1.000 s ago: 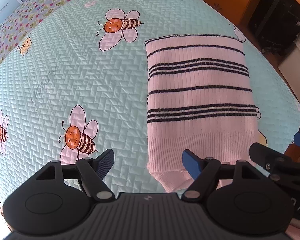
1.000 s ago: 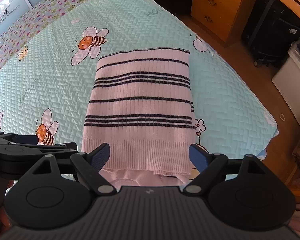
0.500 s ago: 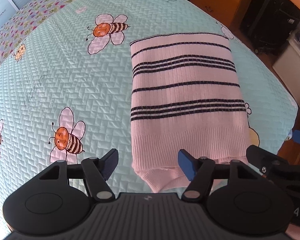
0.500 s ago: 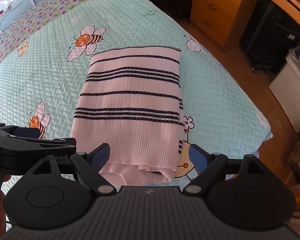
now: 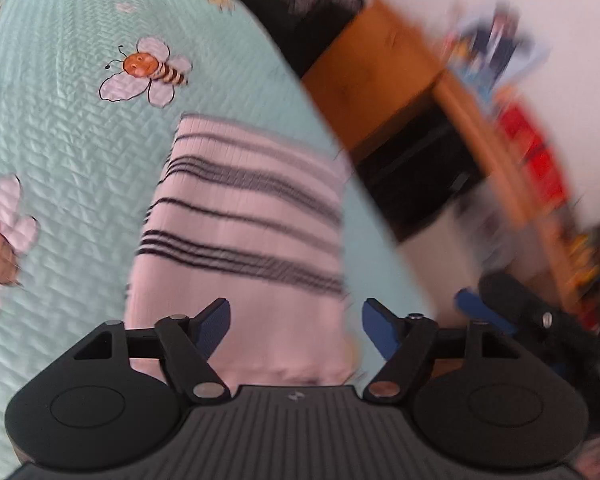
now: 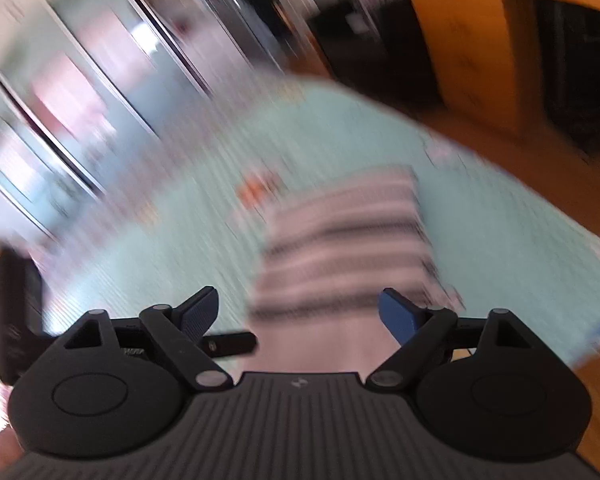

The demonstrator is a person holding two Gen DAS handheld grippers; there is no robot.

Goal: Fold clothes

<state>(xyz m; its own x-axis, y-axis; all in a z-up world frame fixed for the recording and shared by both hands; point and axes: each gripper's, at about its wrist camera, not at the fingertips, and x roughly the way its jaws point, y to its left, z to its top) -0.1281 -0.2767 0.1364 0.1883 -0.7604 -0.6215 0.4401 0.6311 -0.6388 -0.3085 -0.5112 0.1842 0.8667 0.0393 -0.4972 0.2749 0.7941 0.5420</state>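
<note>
Both jaws stand wide apart, and nothing is held between them. On the left gripper (image 5: 296, 326), the blue fingertips (image 5: 214, 322) sit one on each side of the near end of the sweater (image 5: 244, 216). They are above it, and I cannot tell if they touch it. The sweater is pink with dark stripes. It lies folded in a long neat shape on the bed (image 5: 60, 152), close to the bed's right edge. The bed has a soft green cover with bee pictures (image 5: 148, 70) on it. One bee is just past the far left corner of the sweater.

The right gripper (image 6: 300, 314) is wide too. Its view is very blurry. You can still see the sweater (image 6: 340, 248) lying on the green bed (image 6: 500, 232) in front of it. Part of the left gripper (image 6: 16, 320) shows at the left side of that view. Part of the right gripper (image 5: 512, 308) shows at the right side of the left view.

Beside the bed there is an orange wooden cabinet (image 5: 372, 76). The things further right are too blurry to name.
</note>
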